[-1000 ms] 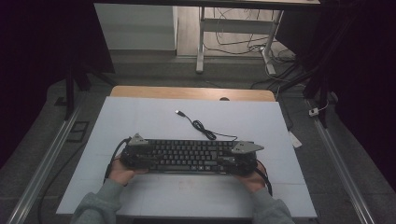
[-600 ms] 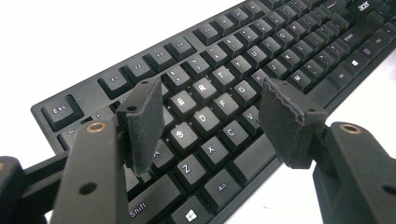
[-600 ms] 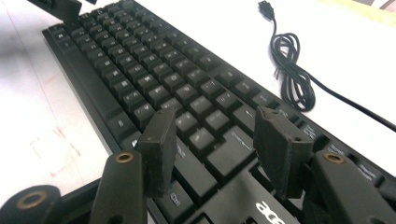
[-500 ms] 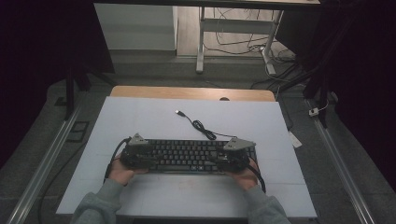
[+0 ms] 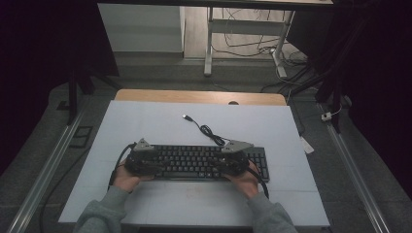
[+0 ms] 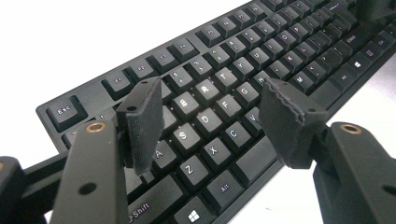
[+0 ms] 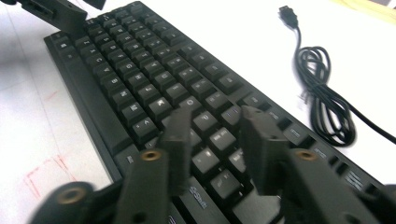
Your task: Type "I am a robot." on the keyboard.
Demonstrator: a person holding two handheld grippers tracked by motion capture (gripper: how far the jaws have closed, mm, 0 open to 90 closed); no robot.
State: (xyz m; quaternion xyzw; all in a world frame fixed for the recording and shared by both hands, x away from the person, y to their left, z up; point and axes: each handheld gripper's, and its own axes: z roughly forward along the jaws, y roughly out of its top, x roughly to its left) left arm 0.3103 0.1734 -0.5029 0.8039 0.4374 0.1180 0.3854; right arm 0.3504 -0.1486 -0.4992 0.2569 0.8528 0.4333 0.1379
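One keyboard (image 5: 204,161) beneath both grippers; one coiled USB cable (image 5: 206,130) beyond them; two grippers: left (image 5: 145,162), right (image 5: 228,163).

1. You are working over a pale tabletop (image 5: 145,121), its wooden far edge (image 5: 194,96) showing beyond the light surface.
2. A black keyboard (image 5: 194,162) lies flat on the tabletop, lengthwise across your side, near the front edge.
3. Its black cable (image 5: 209,132) lies loosely coiled on the tabletop just behind the keyboard, and the plug (image 5: 186,117) rests farther back.
4. Faint red marks (image 7: 44,175) show on the surface beside the keyboard's front edge.
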